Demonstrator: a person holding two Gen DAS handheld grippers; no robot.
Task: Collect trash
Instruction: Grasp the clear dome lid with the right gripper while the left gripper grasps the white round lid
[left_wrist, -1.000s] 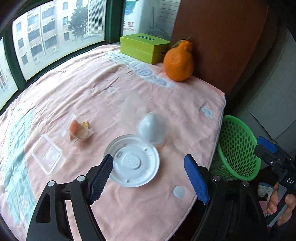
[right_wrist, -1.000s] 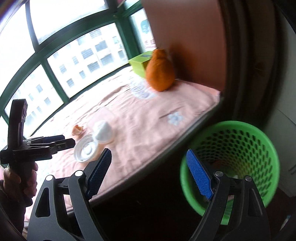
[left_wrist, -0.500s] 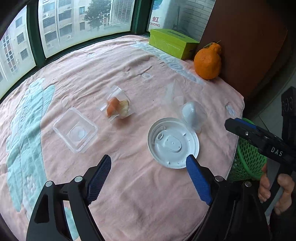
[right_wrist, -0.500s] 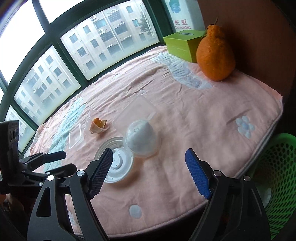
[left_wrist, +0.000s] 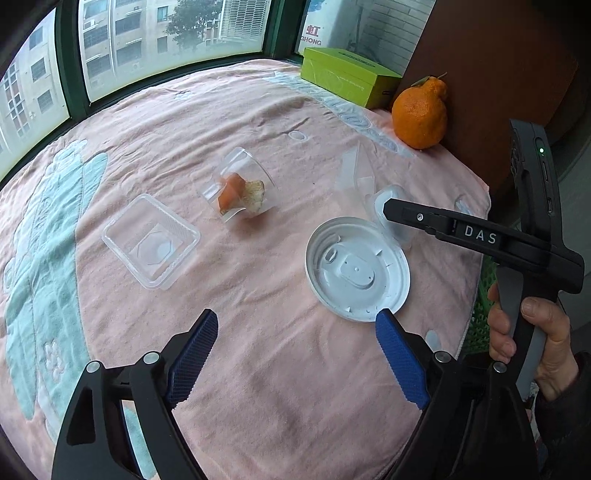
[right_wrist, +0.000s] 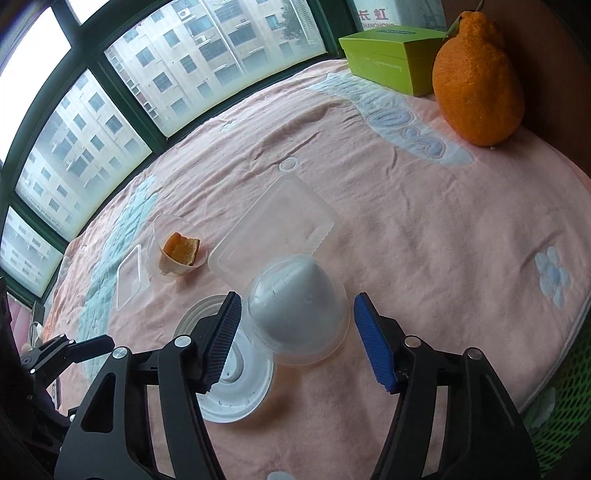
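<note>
Right gripper (right_wrist: 295, 332) released, blue pads either side of clear dome cup (right_wrist: 295, 314), not touching it. Dome cup sits on pink table cover (right_wrist: 424, 240), overlapping white round lid (right_wrist: 229, 384). Left gripper (left_wrist: 295, 354) released, hovering over table near lid. Clear cup with orange peel (left_wrist: 240, 192) and clear square tray (left_wrist: 151, 245) lie apart. Green basket (right_wrist: 565, 417) at table edge.

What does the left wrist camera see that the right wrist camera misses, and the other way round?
Only the left view shows the person's hand gripping the right tool. Only the right view shows the dome whole, between that tool's open fingers, and the clear tray behind it plainly. Both show the white lid, the cup with peel, the orange and the green box.
</note>
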